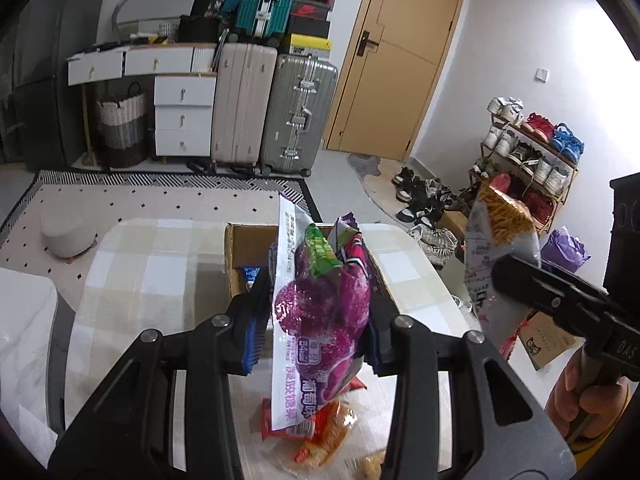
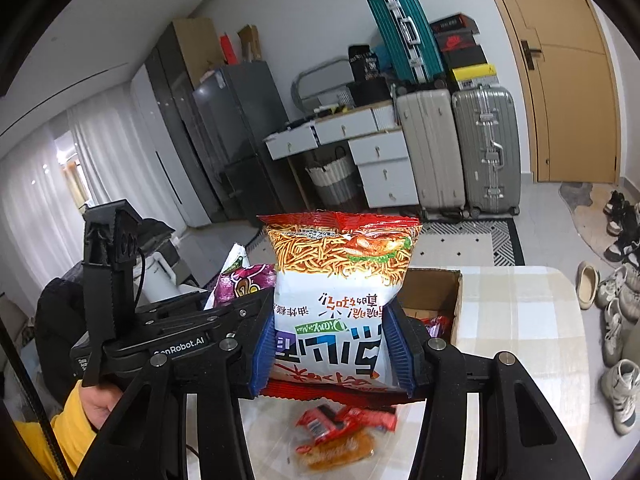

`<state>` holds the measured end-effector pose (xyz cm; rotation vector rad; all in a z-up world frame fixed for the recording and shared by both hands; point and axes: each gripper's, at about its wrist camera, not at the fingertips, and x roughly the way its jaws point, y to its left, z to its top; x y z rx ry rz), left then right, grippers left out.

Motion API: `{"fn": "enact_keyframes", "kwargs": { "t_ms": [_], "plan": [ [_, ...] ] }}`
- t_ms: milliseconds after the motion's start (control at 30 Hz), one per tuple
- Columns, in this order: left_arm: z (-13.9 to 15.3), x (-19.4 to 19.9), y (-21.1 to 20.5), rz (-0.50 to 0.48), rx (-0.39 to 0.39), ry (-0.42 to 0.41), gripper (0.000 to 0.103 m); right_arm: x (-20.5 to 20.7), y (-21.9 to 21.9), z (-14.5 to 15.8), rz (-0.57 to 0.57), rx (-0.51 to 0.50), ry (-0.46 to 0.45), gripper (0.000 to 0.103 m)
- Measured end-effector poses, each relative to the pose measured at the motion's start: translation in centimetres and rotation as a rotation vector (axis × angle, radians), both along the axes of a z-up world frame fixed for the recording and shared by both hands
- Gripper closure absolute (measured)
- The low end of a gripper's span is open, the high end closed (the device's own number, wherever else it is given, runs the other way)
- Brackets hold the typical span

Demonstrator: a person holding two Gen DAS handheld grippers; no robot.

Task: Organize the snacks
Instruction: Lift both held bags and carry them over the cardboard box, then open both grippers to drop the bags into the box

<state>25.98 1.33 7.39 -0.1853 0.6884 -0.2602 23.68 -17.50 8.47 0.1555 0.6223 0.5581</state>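
I am holding two snack packs above the counter (image 1: 132, 264), one in each gripper. The left gripper (image 1: 312, 332) is clamping its blue-padded fingers (image 1: 253, 336) on a purple candy bag (image 1: 324, 304), which is standing upright between them with its white sealed edge pointing up and toward the far side. The right gripper (image 2: 334, 354) is clamping its fingers (image 2: 264, 354) on a noodle snack bag (image 2: 340, 276), gripped at its lower half, print upside down, red crimped top edge uppermost. In the left wrist view I am seeing that same noodle snack bag to the right, raised at about the same level as the candy bag and well apart from it.

An open cardboard box (image 1: 244, 248) is sitting on the checked cloth of the counter, just beyond both held bags; something blue and some red wrappers are lying inside it, though I cannot tell what they are. Below the grippers, on the near part of the counter, I am noting loose red and orange snack packets (image 2: 340, 432) lying flat in a small heap, blurred.

A hand (image 2: 96, 400) with a yellow sleeve is gripping the left gripper's handle. At the far wall, suitcases (image 1: 272, 112) and a white drawer unit (image 1: 180, 116) are standing side by side; a shoe rack (image 1: 528, 156) is standing at the right.
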Motion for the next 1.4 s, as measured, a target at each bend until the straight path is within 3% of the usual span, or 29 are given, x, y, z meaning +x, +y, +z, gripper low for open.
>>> {"fn": "enact_keyframes", "kwargs": {
  "t_ms": [367,733,1067,1267,1333,1400],
  "plan": [
    [-4.2,13.7,-0.9,0.019,0.057,0.102,0.067,9.1,0.9,-3.5,-0.028,-0.031,0.088,0.053],
    [-10.7,22.0,-2.5,-0.019,0.083,0.185,0.067,14.2,1.1,-9.8,-0.056,-0.063,0.22,0.053],
    [-14.6,24.8,-2.8,-0.019,0.081,0.223,0.067,15.3,1.0,-12.7,-0.065,-0.081,0.263,0.053],
    [-16.5,24.3,-3.0,-0.021,0.087,0.241,0.066,15.9,1.4,-14.0,-0.07,-0.109,0.288,0.053],
    [-16.8,24.5,-2.8,-0.009,0.096,0.242,0.048,16.1,1.5,-14.2,-0.072,-0.115,0.291,0.053],
    [-16.8,24.1,-2.5,0.006,0.107,0.243,0.044,16.1,1.6,-14.3,-0.076,-0.117,0.291,0.053]
  ]
}}
